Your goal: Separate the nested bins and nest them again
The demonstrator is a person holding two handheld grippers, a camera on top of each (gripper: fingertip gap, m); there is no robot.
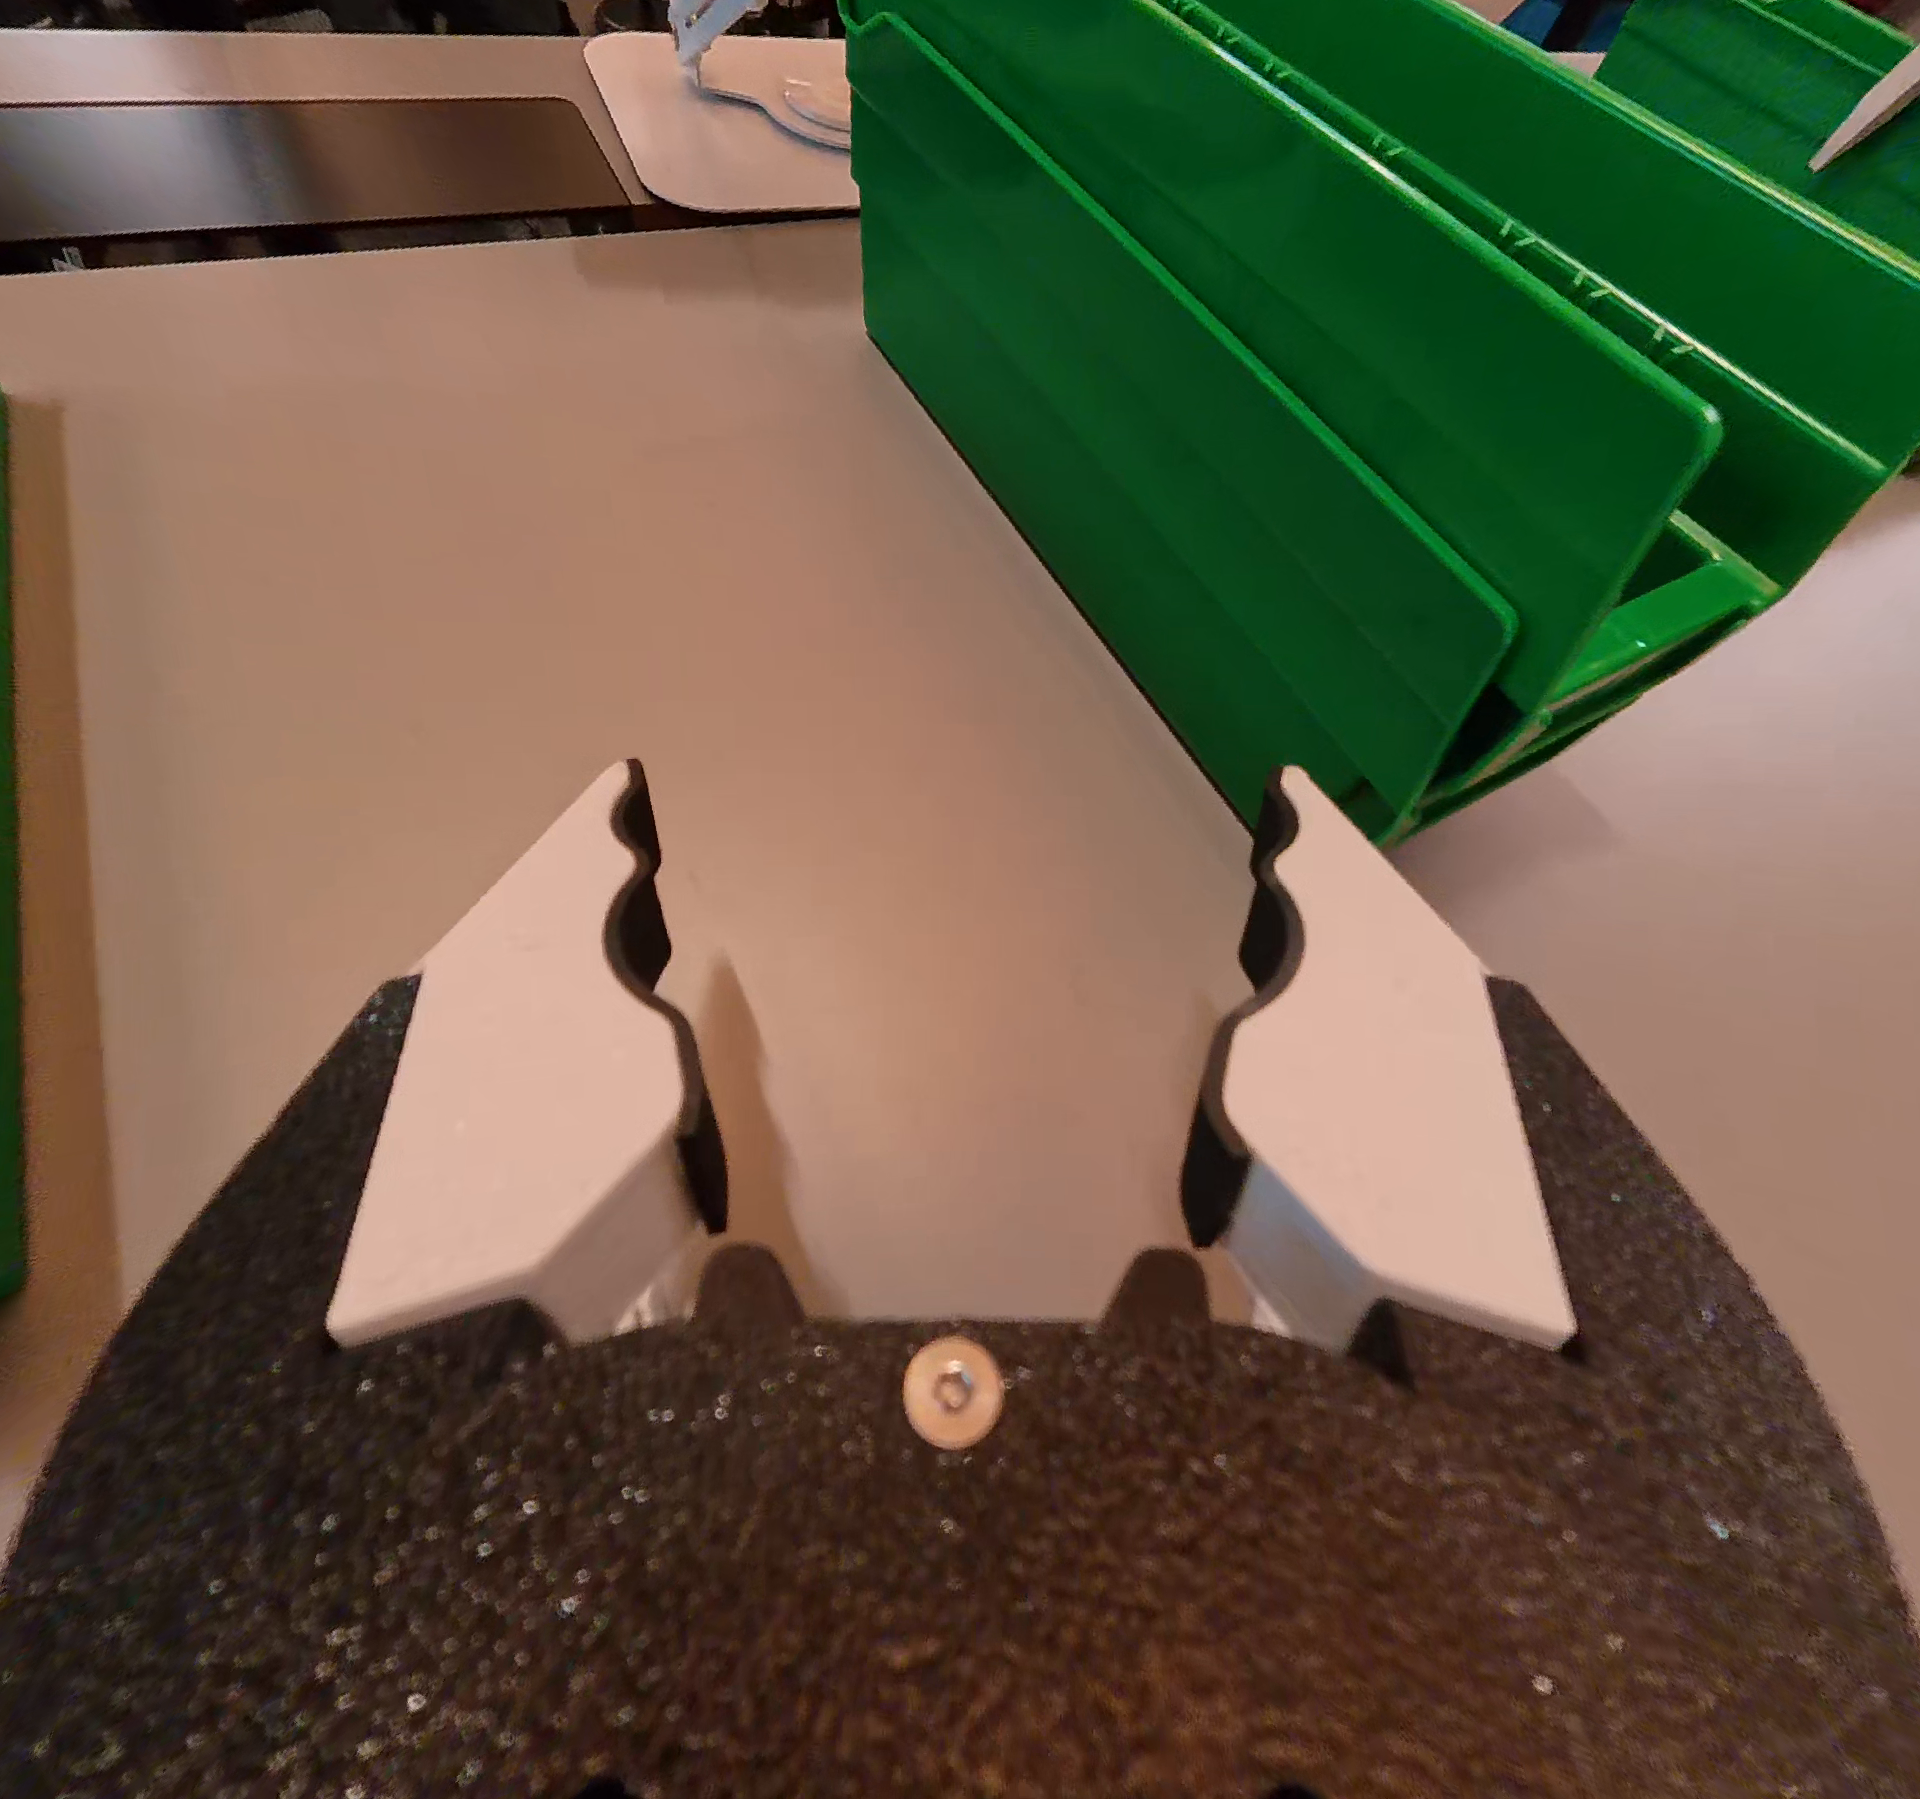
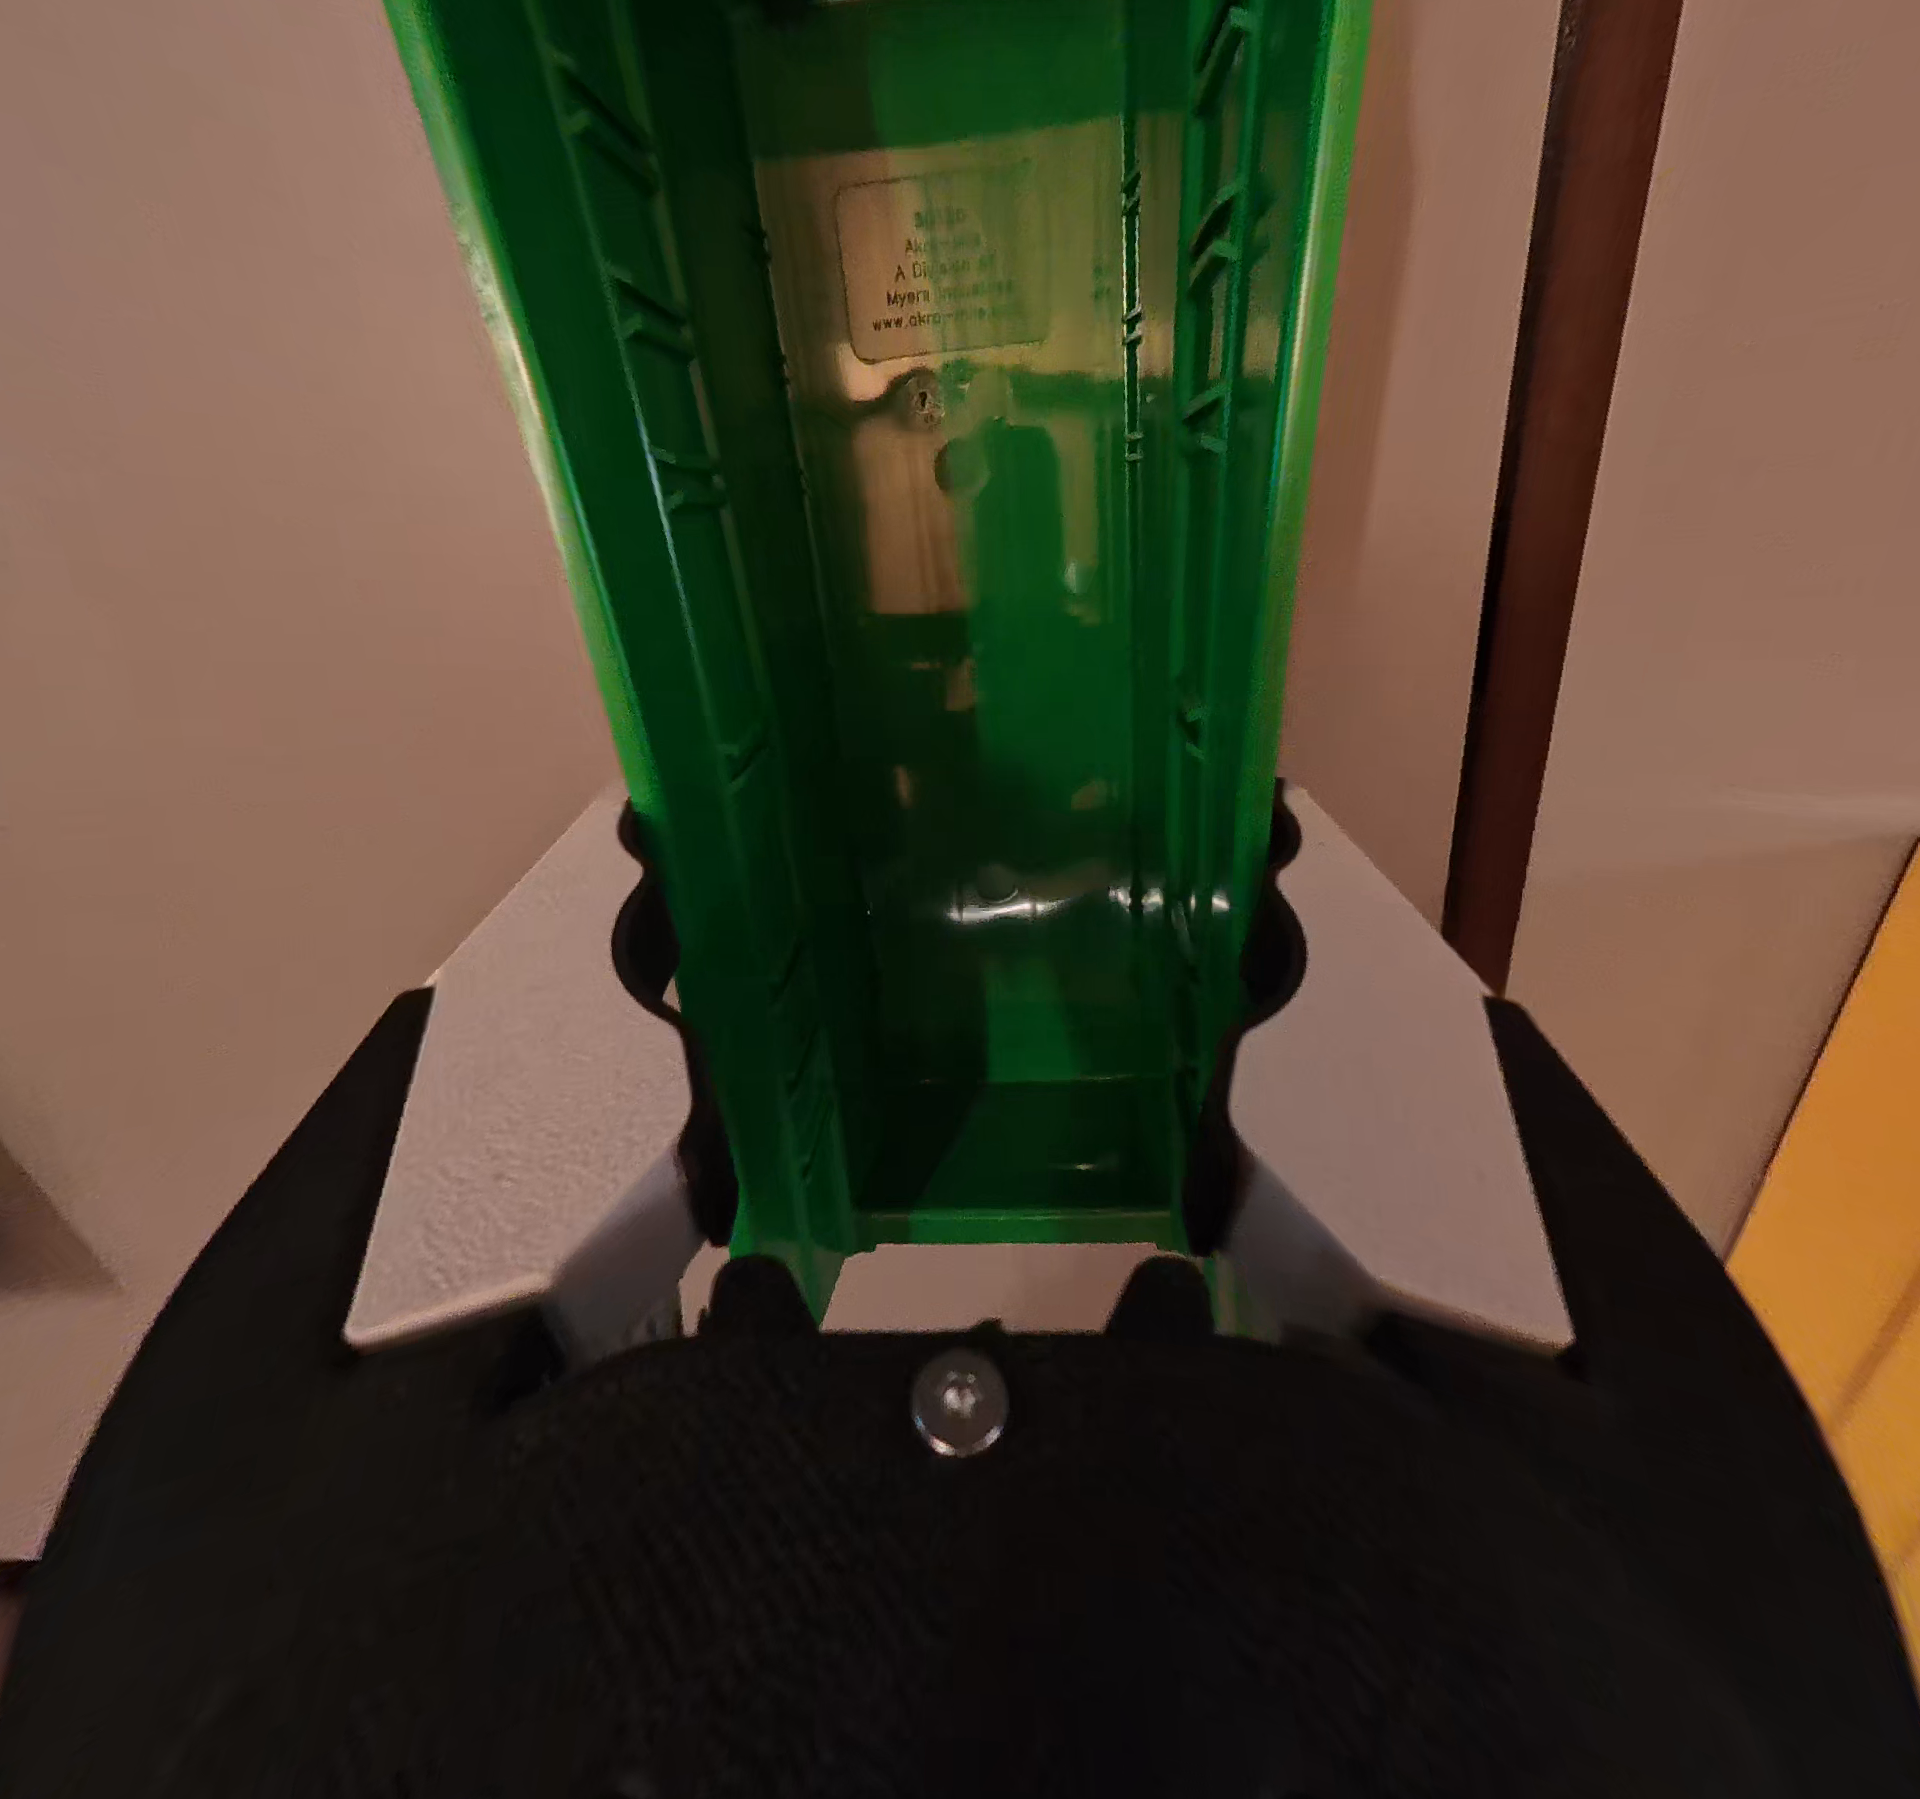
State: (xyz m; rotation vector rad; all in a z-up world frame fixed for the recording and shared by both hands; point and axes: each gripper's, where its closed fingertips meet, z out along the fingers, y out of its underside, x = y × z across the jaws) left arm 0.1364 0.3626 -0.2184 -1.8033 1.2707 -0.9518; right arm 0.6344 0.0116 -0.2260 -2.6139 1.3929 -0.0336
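Note:
A stack of long green nested bins stands on the beige table, to the right of and beyond my left gripper. That gripper is open and empty, low over the table, apart from the stack. My right gripper is shut on a single long green bin. Its pads press the two outer side walls at the near end, and I look into the bin's empty inside. In the left wrist view, another green bin shows at the far right with a white gripper finger against it.
A green edge runs along the table's left side. A dark strip and a white pad lie at the back. In the right wrist view, a brown post and a yellow surface are to the right.

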